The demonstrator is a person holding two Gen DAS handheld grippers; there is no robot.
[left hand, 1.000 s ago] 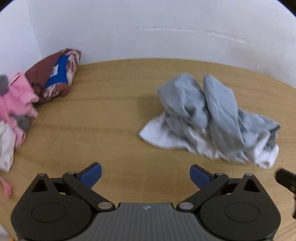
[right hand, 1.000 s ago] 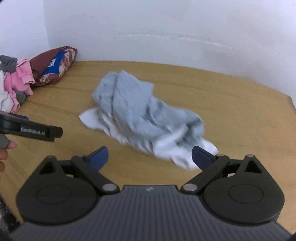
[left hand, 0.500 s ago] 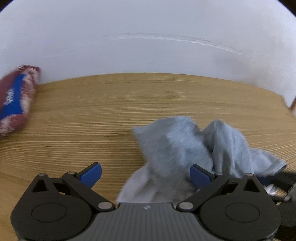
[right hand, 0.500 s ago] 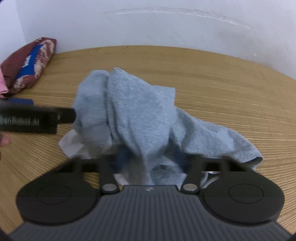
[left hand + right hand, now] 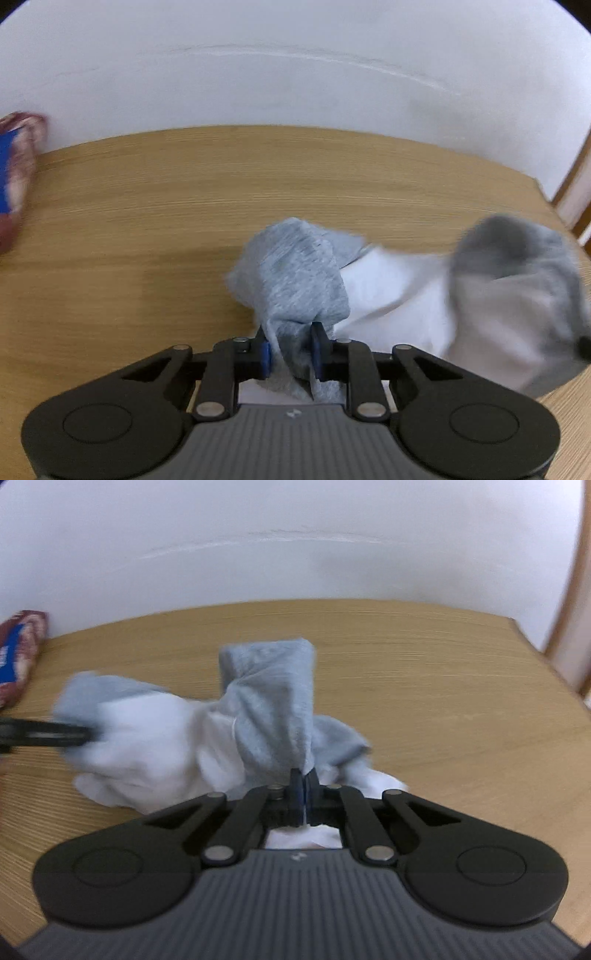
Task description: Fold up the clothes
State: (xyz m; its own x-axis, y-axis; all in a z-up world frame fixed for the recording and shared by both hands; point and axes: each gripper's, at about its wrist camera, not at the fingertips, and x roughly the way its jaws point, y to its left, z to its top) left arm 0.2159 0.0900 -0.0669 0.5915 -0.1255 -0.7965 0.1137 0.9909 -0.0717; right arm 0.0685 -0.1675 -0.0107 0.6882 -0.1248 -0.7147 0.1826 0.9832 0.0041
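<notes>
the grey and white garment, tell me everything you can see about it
The grey and white garment is soft knit fabric, heather grey outside and white inside, crumpled and unfolded on the wooden table. The right gripper is shut on a grey fold that rises in a peak. The left gripper is closing its jaws on another bunched grey part. White cloth sags between the two. Its edges are blurred.

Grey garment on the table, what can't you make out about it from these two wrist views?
- Grey garment: its type is unclear, crumpled in both views.
- Its right part, left wrist view: blurred.
- Left gripper: jaws closing, cloth between; the pinched edge is bunched.
- Right gripper: shut on a fold.
- Maroon garment: cut off by the frame edge.
</notes>
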